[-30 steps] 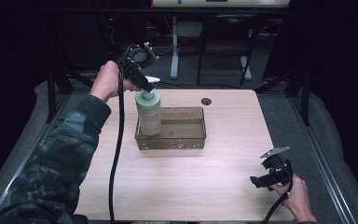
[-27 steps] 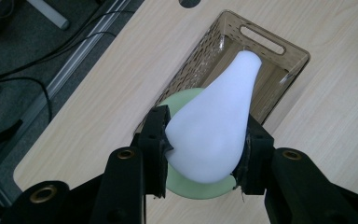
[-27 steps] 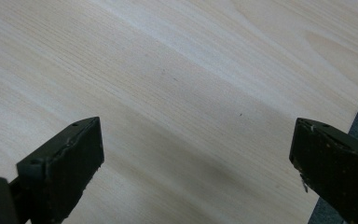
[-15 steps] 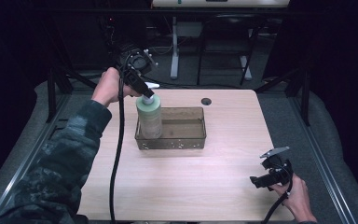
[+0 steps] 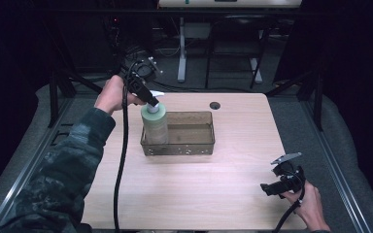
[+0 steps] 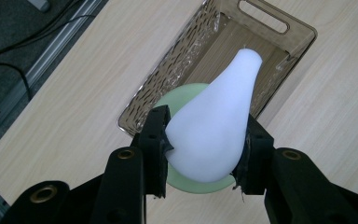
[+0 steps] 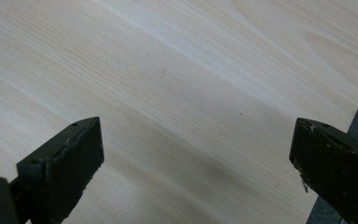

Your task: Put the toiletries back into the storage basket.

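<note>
A pale green spray bottle [image 5: 154, 124] with a white nozzle head [image 6: 214, 126] stands upright in the left end of a clear brown plastic bin [image 5: 194, 145]. My left gripper [image 5: 150, 100] is shut on the white head from above, its black jaws pressing on both sides [image 6: 203, 144]. The green shoulder [image 6: 179, 100] of the bottle shows under the head. At the table's front right corner my right gripper [image 5: 272, 187] rests low and open, with bare wood between its fingers [image 7: 196, 154].
The light wood table [image 5: 199, 194] has a small dark round hole [image 5: 215, 105] behind the bin. A black cable [image 5: 121, 165] hangs from the left gripper across the table's left side. Dark metal frames and floor surround the table.
The left gripper has lowered the bottle a little, deeper into the bin's left end. The right gripper has not moved.
</note>
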Demonstrator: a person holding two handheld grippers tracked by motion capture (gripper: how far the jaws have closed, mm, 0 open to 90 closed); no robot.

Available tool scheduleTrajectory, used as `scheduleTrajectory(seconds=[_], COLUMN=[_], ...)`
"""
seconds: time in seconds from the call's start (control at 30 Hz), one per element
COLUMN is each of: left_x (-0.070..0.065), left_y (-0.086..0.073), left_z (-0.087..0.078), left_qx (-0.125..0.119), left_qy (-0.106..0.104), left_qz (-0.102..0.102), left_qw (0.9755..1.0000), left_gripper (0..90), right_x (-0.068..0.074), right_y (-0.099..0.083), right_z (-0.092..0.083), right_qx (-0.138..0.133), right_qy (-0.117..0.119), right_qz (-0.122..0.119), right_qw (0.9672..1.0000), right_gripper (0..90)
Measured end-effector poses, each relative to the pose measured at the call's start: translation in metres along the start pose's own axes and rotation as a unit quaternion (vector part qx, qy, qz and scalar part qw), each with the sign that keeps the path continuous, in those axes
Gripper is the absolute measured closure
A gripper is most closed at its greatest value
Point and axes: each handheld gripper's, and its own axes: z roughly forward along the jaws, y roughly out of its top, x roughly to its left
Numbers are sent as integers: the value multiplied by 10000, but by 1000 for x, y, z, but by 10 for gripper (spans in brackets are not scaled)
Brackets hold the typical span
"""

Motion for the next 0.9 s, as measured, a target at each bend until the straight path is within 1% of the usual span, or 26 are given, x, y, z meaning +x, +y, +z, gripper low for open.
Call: scheduleTrajectory(seconds=[0.1, 0.27, 0.43, 0.47, 0.53, 0.6, 0.63, 0.67, 0.73, 0.8, 0.9], left_x=[1, 2, 4, 4, 4, 4, 3, 3, 4, 4, 6], left_y=[-2, -3, -6, -6, -7, -8, -8, -8, -8, -9, -10], left_z=[2, 2, 4, 4, 6, 8, 9, 9, 8, 9, 9], left_qx=[69, 94, 134, 146, 170, 242, 277, 316, 296, 339, 303], left_qy=[-36, -9, -46, -49, -74, -74, -111, -85, -104, -95, -99], left_qz=[-21, -21, -94, -86, -79, -69, -46, -26, -56, -47, -115], left_qw=[10000, 10000, 9999, 9998, 9998, 9997, 9995, 9995, 9995, 9994, 9994], left_gripper=[614, 614, 614, 614, 614, 614, 614, 614, 614, 614, 614], right_x=[0, 0, 0, 0, 0, 0, 0, 0, -1, -1, 0], right_y=[0, 0, 0, 0, 0, 0, 0, 0, 0, 0, 0], right_z=[0, 0, 0, 0, -1, -1, -1, -1, -1, 0, -1], right_qx=[4, -1, 0, 3, -6, -10, -10, -13, -5, 1, -14], right_qy=[8, 11, 5, -25, -19, 0, 1, -1, -21, -25, 0], right_qz=[-2, -2, -5, -34, -18, 0, 2, 3, -24, -24, 2], right_qw=[10000, 10000, 10000, 10000, 10000, 10000, 10000, 10000, 10000, 10000, 10000], right_gripper=[23, 23, 23, 23, 23, 24, 24, 24, 24, 24, 24])
